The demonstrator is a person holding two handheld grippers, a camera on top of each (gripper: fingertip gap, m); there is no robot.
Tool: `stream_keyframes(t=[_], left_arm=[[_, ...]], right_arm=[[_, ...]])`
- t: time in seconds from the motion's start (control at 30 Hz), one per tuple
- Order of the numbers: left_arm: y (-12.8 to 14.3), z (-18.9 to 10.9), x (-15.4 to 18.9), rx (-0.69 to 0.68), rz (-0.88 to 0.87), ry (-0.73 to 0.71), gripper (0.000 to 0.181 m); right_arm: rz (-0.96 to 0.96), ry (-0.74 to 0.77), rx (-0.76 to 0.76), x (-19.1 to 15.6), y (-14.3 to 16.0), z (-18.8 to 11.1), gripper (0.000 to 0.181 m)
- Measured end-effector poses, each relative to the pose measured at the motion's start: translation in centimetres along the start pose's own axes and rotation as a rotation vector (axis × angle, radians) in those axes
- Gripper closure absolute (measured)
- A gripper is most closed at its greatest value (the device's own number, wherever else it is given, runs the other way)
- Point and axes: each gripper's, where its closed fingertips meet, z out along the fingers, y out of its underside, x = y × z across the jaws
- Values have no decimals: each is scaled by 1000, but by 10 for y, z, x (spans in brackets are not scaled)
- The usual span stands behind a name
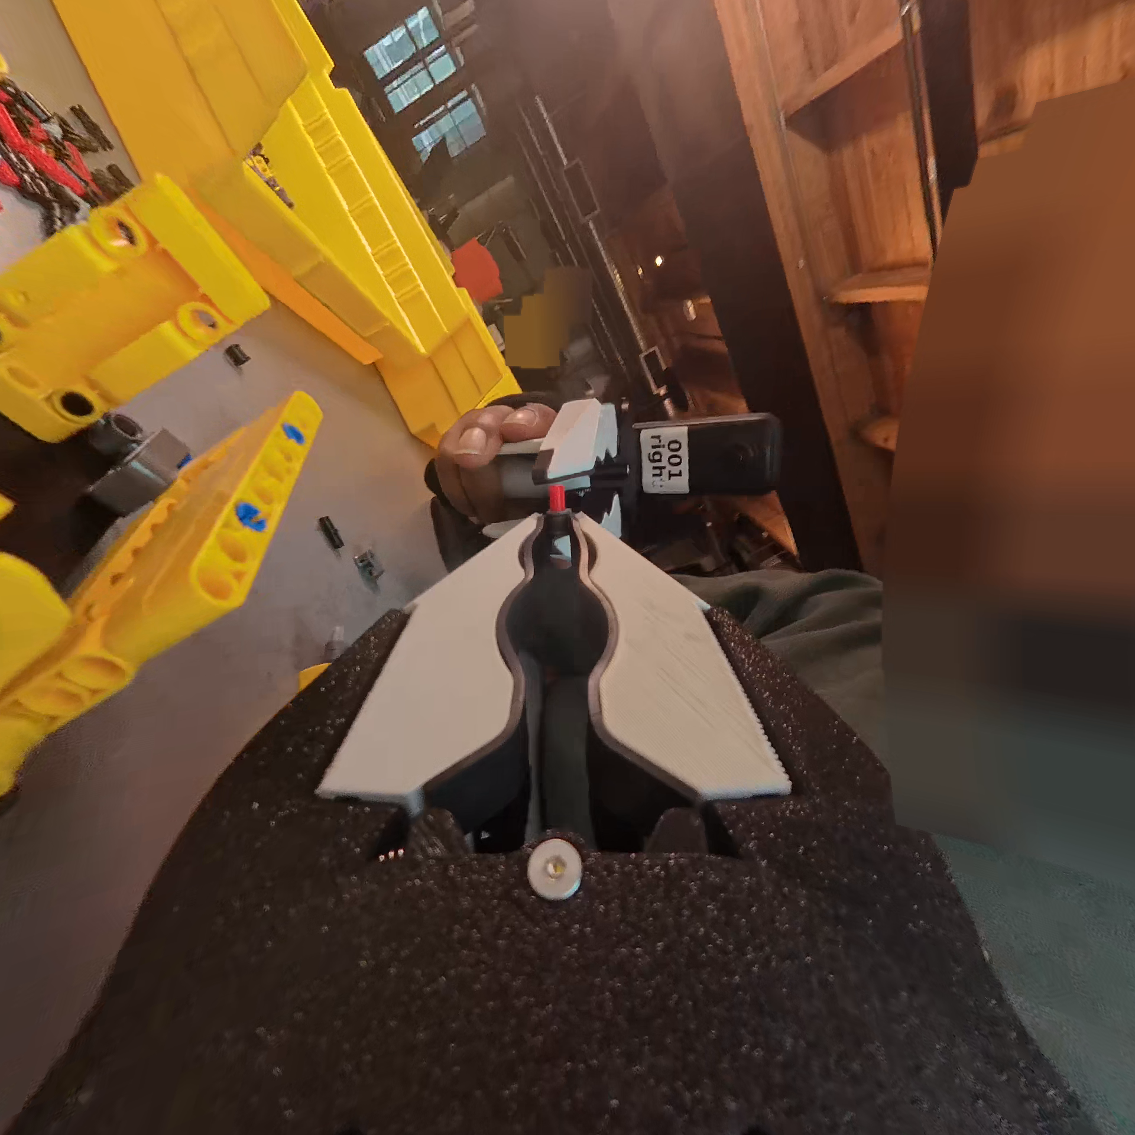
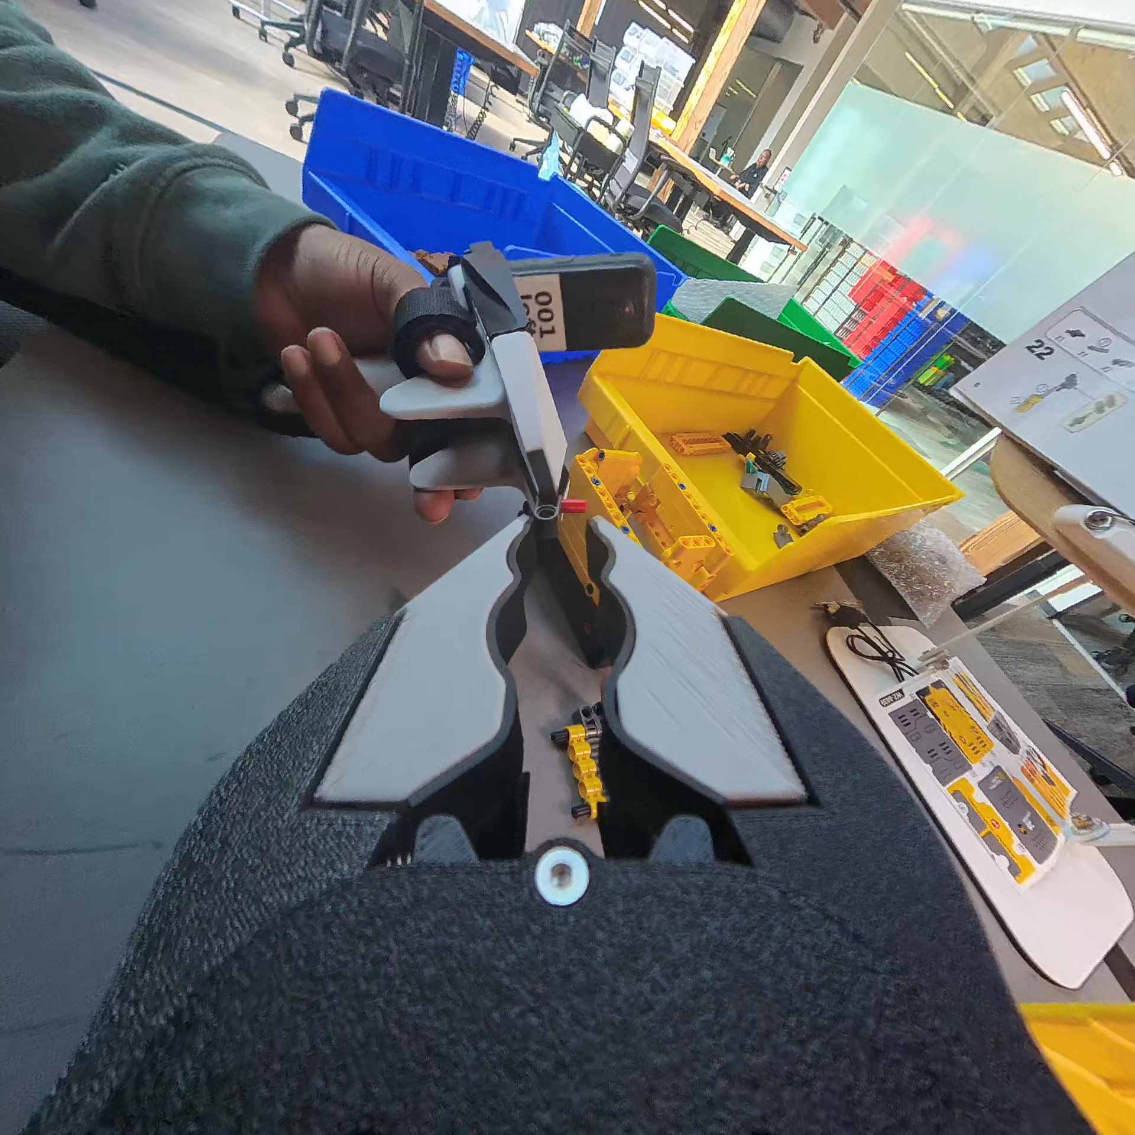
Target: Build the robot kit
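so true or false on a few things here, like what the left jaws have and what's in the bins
1. The left gripper has its jaws shut on a small part with a red pin. True.
2. The yellow bin holds nothing. False: yellow and black pieces lie in it.
3. A blue bin stands behind the yellow bin. True.
4. The printed sheet with yellow diagrams lies inside the blue bin. False: it lies on a white board, outside every bin.
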Motion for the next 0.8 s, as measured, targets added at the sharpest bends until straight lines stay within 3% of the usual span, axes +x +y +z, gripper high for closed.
stream_keyframes(t=[0.07, 0.2, 0.27, 0.43, 0.6, 0.8], left_arm=[[5, -2, -5, -66, 66, -62, 176], [16, -6, -17, -172, 147, -169, 176], [28, -10, -27, -289, 214, -252, 176], [48, -35, -50, -528, 305, -414, 176], [44, -52, -62, -563, 280, -474, 175], [40, -60, -76, -569, 297, -548, 173]], right_arm=[[-18, -34, -23, -8, 4, 1, 175], [-27, -92, -109, -19, 18, 3, 174], [-25, -171, -195, -29, 32, -1, 180], [63, -271, -410, -27, 74, -30, 167], [170, -268, -527, -16, 106, -55, 166], [222, -282, -564, -16, 121, -59, 166]])
